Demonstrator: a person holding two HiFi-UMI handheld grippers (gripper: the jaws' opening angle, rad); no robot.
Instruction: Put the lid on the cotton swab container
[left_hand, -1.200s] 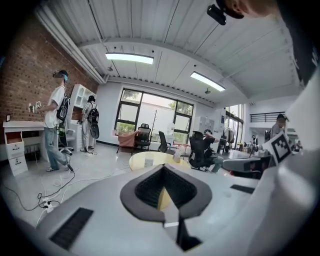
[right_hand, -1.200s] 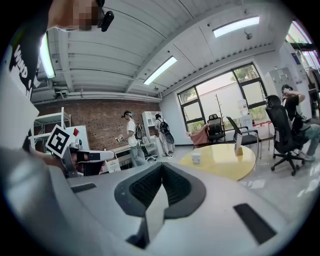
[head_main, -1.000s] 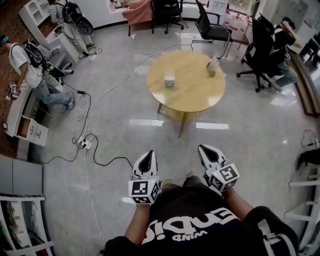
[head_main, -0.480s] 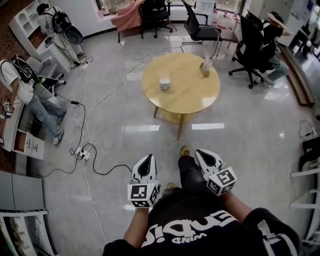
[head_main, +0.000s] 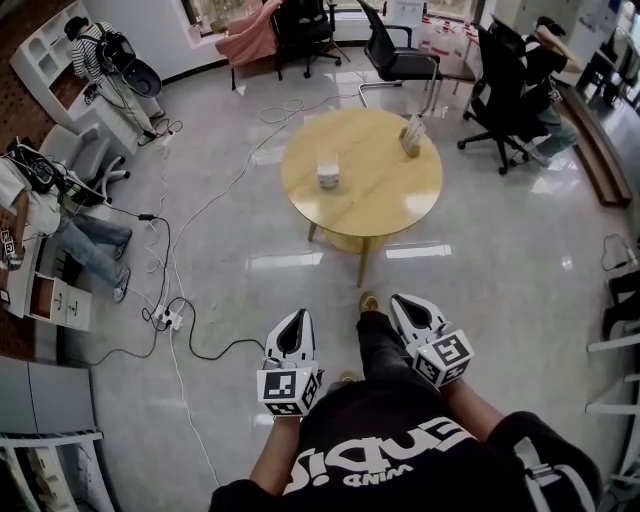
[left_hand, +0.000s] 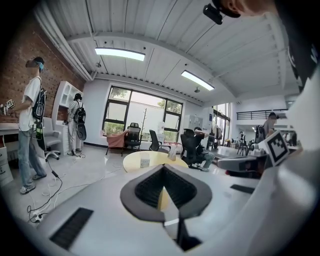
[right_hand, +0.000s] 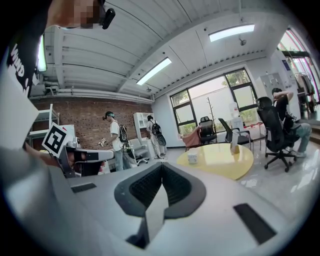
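A small white cotton swab container (head_main: 327, 176) stands on a round yellow table (head_main: 375, 195) several steps ahead of me; whether its lid is on is too far to tell. It also shows in the left gripper view as the container (left_hand: 145, 162) and in the right gripper view as the container (right_hand: 192, 158). My left gripper (head_main: 297, 317) and right gripper (head_main: 406, 301) are held low in front of my body, over the floor and far short of the table. Both are shut and empty: left gripper (left_hand: 163, 169), right gripper (right_hand: 162, 168).
A small upright beige object (head_main: 411, 135) stands near the table's far right edge. Cables and a power strip (head_main: 165, 318) lie on the floor to the left. Black office chairs (head_main: 400, 55) stand behind the table; people stand by white shelves (head_main: 50, 40) at left.
The view has moved forward a little and the table sits slightly nearer and lower left. My leg has stepped out between the grippers. Both grippers stay shut at the same height.
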